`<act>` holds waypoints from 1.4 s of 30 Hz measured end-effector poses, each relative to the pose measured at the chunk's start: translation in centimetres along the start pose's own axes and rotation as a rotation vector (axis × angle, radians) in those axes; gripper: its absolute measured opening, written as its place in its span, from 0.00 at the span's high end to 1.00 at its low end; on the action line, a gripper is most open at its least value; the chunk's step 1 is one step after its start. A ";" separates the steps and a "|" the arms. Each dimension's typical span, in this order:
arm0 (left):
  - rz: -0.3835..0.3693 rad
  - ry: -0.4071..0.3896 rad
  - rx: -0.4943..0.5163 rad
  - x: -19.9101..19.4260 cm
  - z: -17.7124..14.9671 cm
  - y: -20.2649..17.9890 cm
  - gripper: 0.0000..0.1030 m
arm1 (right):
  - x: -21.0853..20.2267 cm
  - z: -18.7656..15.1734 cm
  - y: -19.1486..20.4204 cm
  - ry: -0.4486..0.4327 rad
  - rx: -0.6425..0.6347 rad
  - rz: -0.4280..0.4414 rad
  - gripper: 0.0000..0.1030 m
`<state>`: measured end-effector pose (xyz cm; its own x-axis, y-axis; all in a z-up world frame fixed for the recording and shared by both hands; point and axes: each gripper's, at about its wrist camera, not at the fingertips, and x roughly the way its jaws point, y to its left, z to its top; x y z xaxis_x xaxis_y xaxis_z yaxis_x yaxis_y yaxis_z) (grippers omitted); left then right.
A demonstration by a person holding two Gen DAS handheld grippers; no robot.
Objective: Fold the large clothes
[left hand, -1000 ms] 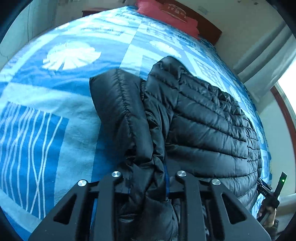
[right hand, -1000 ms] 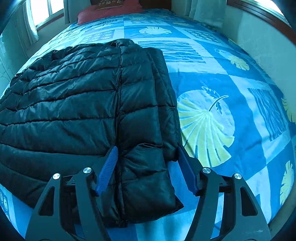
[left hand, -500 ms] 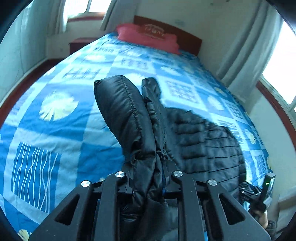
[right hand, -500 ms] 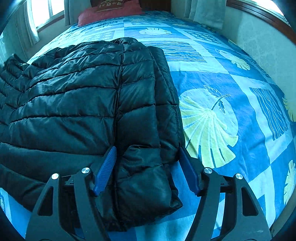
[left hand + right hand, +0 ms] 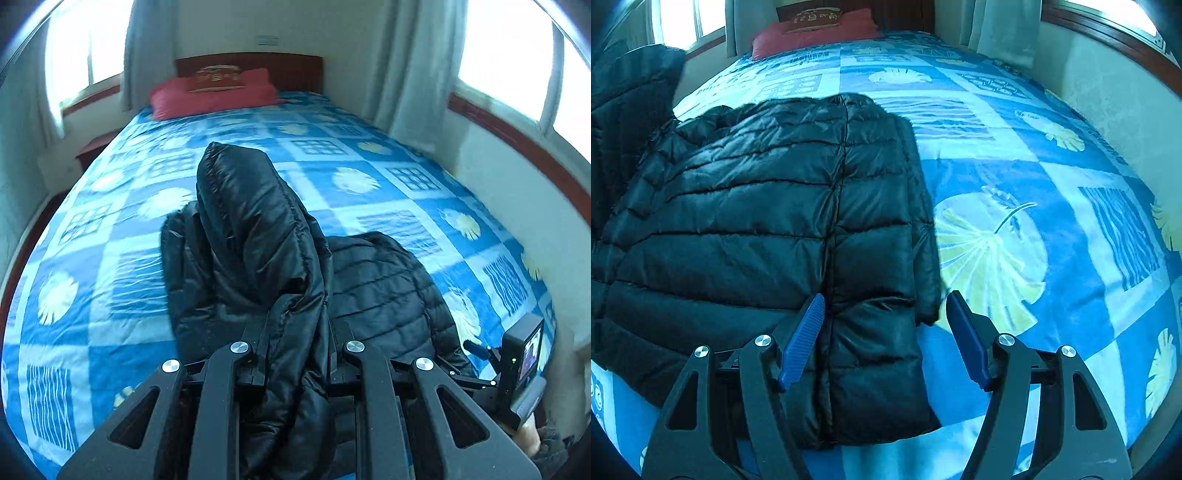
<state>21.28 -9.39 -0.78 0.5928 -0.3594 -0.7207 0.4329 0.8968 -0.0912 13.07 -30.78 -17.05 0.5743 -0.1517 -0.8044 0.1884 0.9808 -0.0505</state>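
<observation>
Nearest in the left wrist view, the left gripper [image 5: 299,332] is clamped on a bunched fold of the black puffer jacket [image 5: 258,229], its jaws drawn in tight against the fabric on both sides. The pinched part, a sleeve or side panel, stands raised above the bed [image 5: 92,295] and droops over, while the rest of the jacket lies flat to the right. In the right wrist view, the right gripper [image 5: 886,332] is spread wide, its blue pads [image 5: 803,336] straddling the jacket's near right corner; the left pad sits on or just above the quilted surface, and the right pad hangs over bare bedspread beside the hem, gripping nothing.

The jacket looks light, soft and springy, with a slick shell, so I judge that a shallow pinch may slip and a fold may puff back open. A seam, hem or cuff, taken deep between the jaws, seems the safest hold.

Farther off, the blue patterned bedspread runs to a red pillow [image 5: 214,90] against the dark wooden headboard [image 5: 251,61].
</observation>
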 end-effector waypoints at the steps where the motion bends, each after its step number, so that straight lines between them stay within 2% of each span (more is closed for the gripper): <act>1: -0.003 0.006 0.018 0.4 0.1 -1.2 0.83 | -0.4 0.1 -0.5 -0.006 0.006 0.002 0.35; 8: -0.045 0.040 0.100 3.4 0.2 -7.7 0.83 | -2.2 0.5 -3.4 -0.036 0.035 -0.030 0.35; 13: -0.079 0.086 0.152 6.6 -0.9 -12.5 0.83 | -2.8 0.2 -6.1 -0.037 0.074 -0.059 0.35; 18: -0.082 0.132 0.196 9.2 -2.6 -15.2 0.83 | -2.2 -0.6 -8.2 -0.007 0.110 -0.086 0.35; 23: -0.056 0.133 0.206 9.5 -3.0 -16.2 0.82 | -1.5 -0.9 -9.2 0.011 0.117 -0.102 0.35; 25: -0.055 0.124 0.200 9.0 -2.9 -16.4 0.79 | -1.5 -0.8 -9.5 0.011 0.124 -0.106 0.35; 27: -0.070 0.111 0.193 8.6 -2.8 -17.0 0.72 | -1.8 -0.8 -9.8 0.005 0.126 -0.113 0.35; 30: -0.113 0.086 0.176 7.1 -2.6 -17.9 0.50 | -2.3 -0.7 -10.0 -0.005 0.129 -0.123 0.34; 32: -0.132 0.071 0.176 6.1 -2.5 -18.5 0.45 | -2.8 -0.8 -10.2 -0.013 0.132 -0.128 0.34; 36: -0.222 0.047 0.144 3.2 -2.1 -18.5 0.44 | -3.9 -0.8 -10.0 -0.029 0.134 -0.128 0.34; 38: -0.246 0.010 0.137 1.1 -1.9 -18.2 0.44 | -4.5 -0.6 -9.6 -0.039 0.127 -0.129 0.34; 41: -0.215 -0.073 0.158 -1.9 -1.7 -16.9 0.43 | -5.5 0.0 -8.8 -0.061 0.120 -0.114 0.34; 42: -0.193 -0.094 0.155 -2.5 -1.7 -16.1 0.37 | -5.9 0.4 -8.4 -0.070 0.119 -0.101 0.34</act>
<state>11.68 -22.47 1.37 0.5465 -0.5492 -0.6322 0.6388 0.7616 -0.1093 8.41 -38.12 -11.68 0.6010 -0.2606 -0.7556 0.3385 0.9394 -0.0548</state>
